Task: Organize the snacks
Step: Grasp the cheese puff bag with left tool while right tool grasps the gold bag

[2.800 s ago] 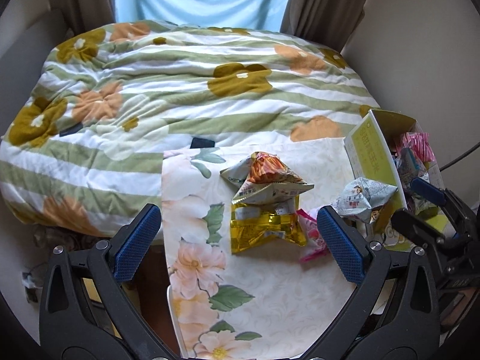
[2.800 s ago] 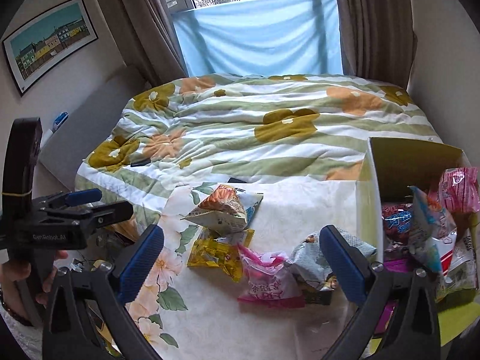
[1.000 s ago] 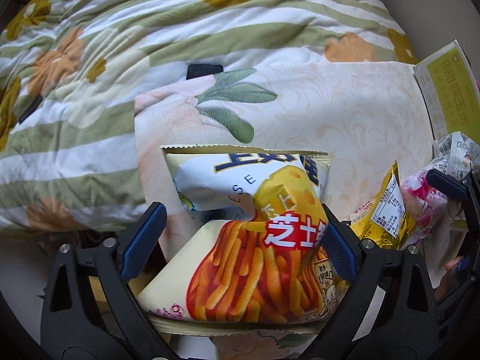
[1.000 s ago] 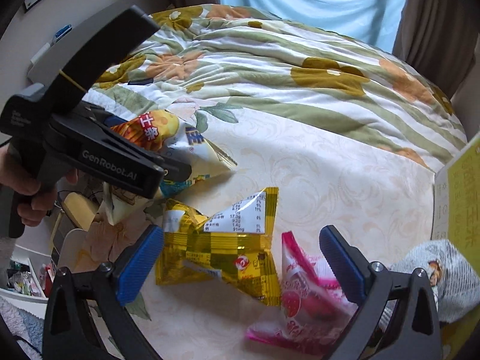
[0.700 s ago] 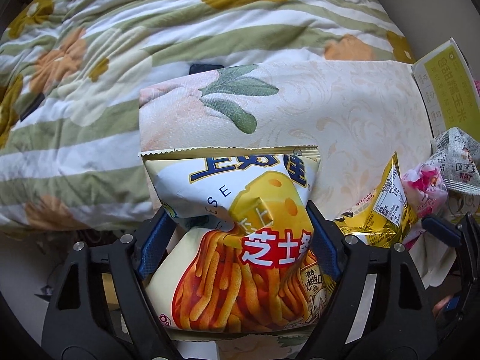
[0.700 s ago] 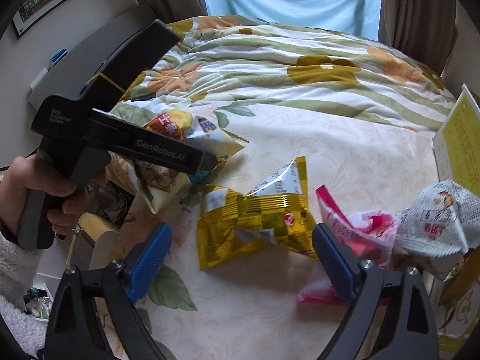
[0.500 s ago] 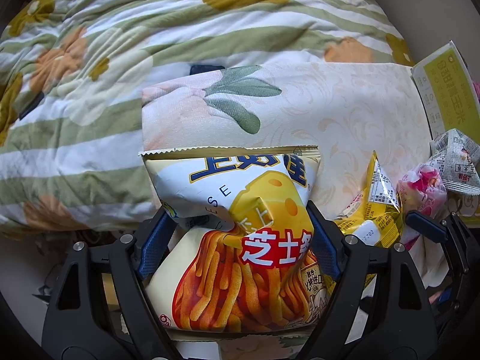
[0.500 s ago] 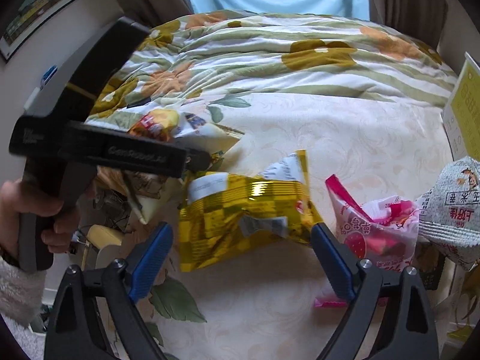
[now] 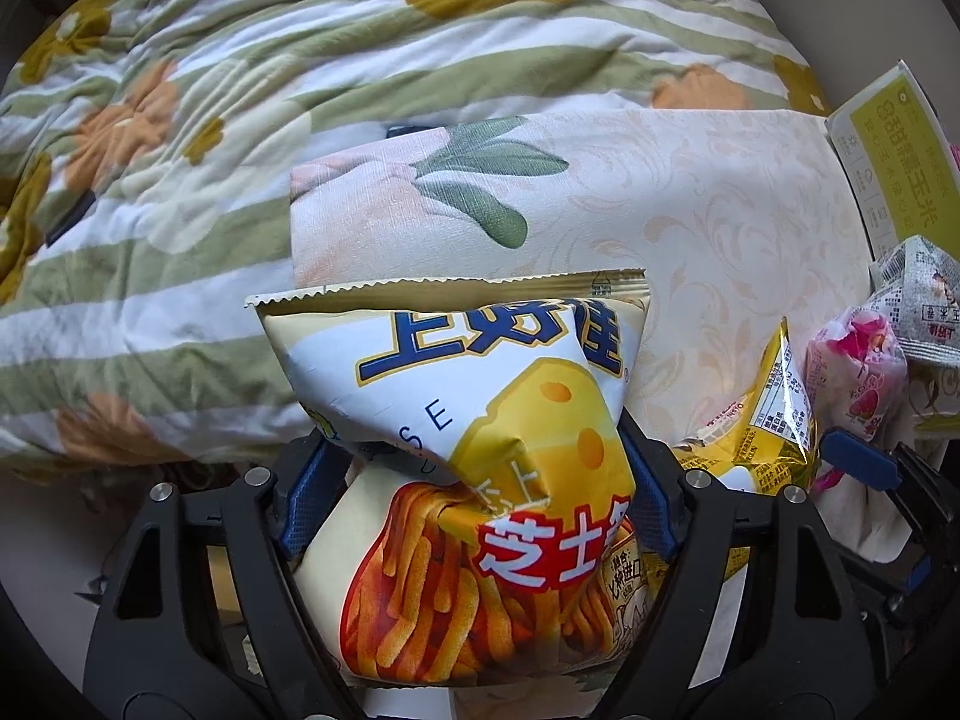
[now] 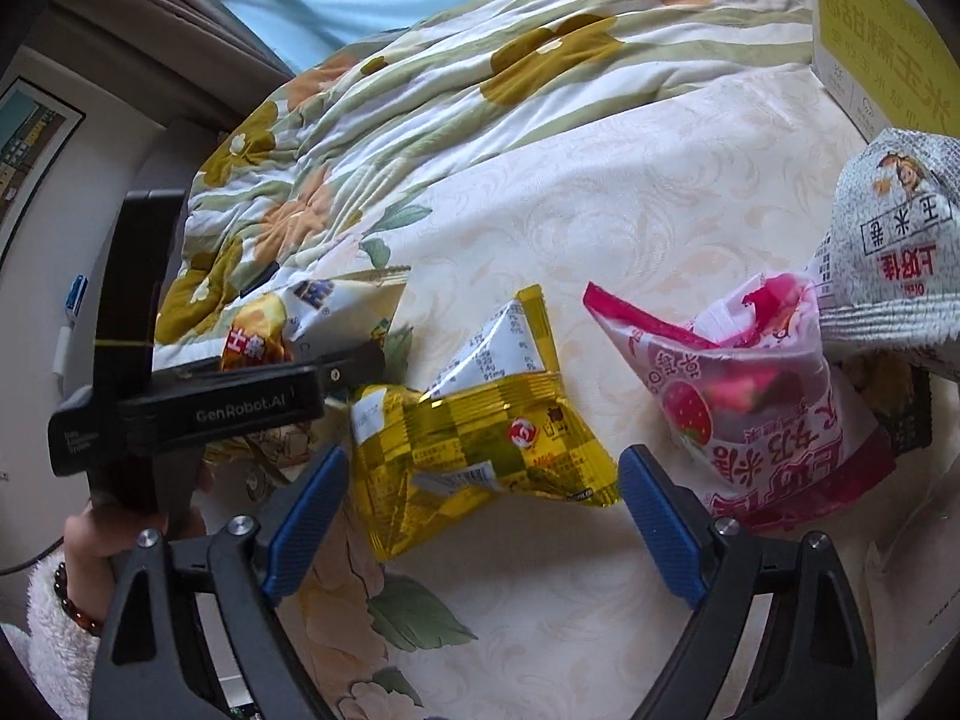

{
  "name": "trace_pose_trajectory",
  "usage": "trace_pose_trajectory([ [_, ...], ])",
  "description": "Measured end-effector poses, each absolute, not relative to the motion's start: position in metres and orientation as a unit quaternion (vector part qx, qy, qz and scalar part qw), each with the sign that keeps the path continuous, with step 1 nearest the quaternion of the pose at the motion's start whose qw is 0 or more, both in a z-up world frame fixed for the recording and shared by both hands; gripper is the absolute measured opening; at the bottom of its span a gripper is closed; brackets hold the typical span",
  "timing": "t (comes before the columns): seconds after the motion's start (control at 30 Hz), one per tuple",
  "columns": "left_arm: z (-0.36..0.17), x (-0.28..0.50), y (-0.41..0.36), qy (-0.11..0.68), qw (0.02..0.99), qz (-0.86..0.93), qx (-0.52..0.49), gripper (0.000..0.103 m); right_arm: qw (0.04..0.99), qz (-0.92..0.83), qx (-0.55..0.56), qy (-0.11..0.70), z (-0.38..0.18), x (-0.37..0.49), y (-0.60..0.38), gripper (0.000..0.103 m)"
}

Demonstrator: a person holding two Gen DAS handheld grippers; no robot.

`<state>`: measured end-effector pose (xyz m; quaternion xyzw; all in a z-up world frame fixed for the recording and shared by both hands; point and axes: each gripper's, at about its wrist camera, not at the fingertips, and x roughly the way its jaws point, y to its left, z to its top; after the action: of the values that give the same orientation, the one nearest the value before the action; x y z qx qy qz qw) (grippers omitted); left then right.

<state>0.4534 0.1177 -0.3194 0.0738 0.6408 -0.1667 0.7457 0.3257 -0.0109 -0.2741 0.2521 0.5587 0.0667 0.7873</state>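
My left gripper is shut on a white and yellow bag of cheese sticks, held at the left edge of the floral tablecloth; the bag also shows in the right wrist view. My right gripper is open, its blue pads on either side of a yellow snack packet that lies on the cloth. That packet also shows in the left wrist view. A pink strawberry bag lies right of it, and a grey bag beyond.
A yellow-green cardboard box stands at the table's far right. A bed with a striped flower quilt lies behind the table. The hand holding the left gripper is at the left of the right wrist view.
My left gripper closed on the cheese stick bag and lifted it a little. My right gripper moved down and closer around the yellow packet, still open.
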Motion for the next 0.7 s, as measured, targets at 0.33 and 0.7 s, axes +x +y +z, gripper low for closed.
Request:
trace_pose_trajectory([
  [0.33, -0.322, 0.434, 0.111, 0.637, 0.747, -0.167, 0.095, 0.075, 0.767, 0.031, 0.291, 0.571, -0.269, 0.301, -0.021, 0.089],
  [0.7, -0.318, 0.414, 0.113, 0.640, 0.744, -0.170, 0.088, 0.068, 0.753, 0.011, 0.371, 0.543, -0.290, 0.327, -0.009, 0.071],
])
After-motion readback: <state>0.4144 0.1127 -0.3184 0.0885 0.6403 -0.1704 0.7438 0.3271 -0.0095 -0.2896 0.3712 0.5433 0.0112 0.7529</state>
